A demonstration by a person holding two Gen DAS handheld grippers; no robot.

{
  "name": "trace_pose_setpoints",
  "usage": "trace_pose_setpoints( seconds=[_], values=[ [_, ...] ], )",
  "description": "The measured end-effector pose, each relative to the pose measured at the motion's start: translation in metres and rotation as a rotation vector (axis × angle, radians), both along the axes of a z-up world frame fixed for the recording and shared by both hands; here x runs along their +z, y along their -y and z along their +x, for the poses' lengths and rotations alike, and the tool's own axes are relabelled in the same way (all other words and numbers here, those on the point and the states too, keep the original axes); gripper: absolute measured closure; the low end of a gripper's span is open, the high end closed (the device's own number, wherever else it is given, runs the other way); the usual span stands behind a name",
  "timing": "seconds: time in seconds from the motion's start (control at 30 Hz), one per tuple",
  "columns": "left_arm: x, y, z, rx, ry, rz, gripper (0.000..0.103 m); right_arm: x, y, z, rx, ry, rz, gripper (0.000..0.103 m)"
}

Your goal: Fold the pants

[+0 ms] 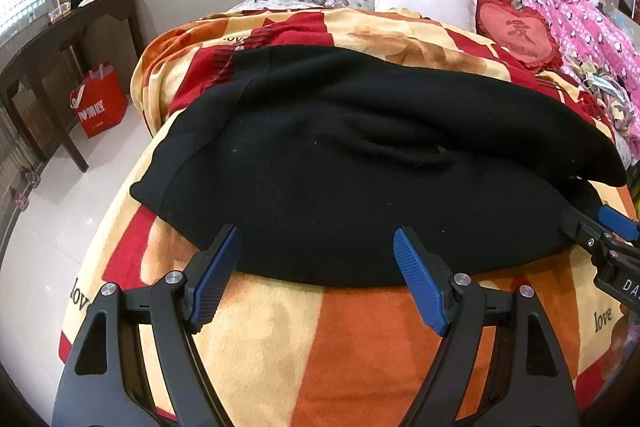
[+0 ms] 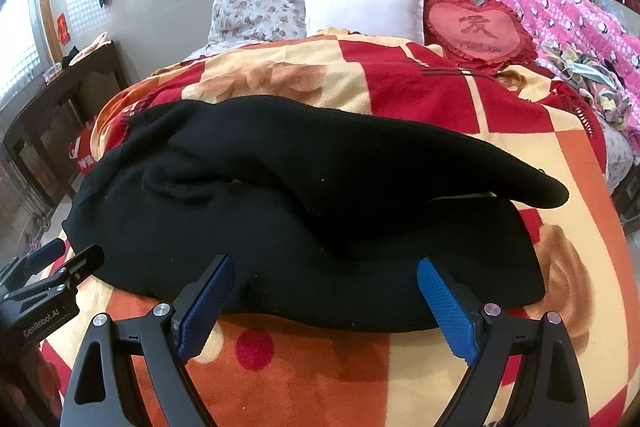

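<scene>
Black pants lie on the blanket. Left gripper and right gripper both gape, empty. A red shopping bag sits under the table, contents unseen.

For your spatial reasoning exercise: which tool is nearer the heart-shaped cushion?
Right. The right tool faces the heart-shaped cushion across the black pants; the left tool sits farther left.

Matt black knit pants, fleecy blanket
</scene>
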State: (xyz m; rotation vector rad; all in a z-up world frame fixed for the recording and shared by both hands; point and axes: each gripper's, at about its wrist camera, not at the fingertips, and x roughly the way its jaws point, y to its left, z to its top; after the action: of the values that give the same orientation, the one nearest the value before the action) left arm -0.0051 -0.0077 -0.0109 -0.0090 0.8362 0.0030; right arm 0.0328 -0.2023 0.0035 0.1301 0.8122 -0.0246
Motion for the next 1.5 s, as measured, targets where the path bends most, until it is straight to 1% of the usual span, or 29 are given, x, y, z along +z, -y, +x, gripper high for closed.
trace_pose_setpoints(
  seconds=[0.7, 1.27, 1.4, 1.5],
  values=[
    [-0.004, -0.006, 0.002, 0.011, -0.019, -0.014, 0.024, -0.004, -0.005, 0.005, 0.015, -0.018, -0.002, 0.011],
    [-0.007, -0.019, 0.003, 0.038, -0.041, -0.025, 0.024, -0.010, -0.009, 0.009, 0.027, -0.033, 0.004, 0.011],
    [-0.005, -0.032, -0.001, 0.044, -0.045, -0.044, 0.024, -0.011, -0.008, 0.010, 0.040, -0.041, 0.016, 0.011],
    [-0.004, -0.053, -0.004, 0.077, -0.056, -0.068, 0.024, -0.013, -0.008, 0.012, 0.050, -0.047, 0.023, 0.011]
  ],
)
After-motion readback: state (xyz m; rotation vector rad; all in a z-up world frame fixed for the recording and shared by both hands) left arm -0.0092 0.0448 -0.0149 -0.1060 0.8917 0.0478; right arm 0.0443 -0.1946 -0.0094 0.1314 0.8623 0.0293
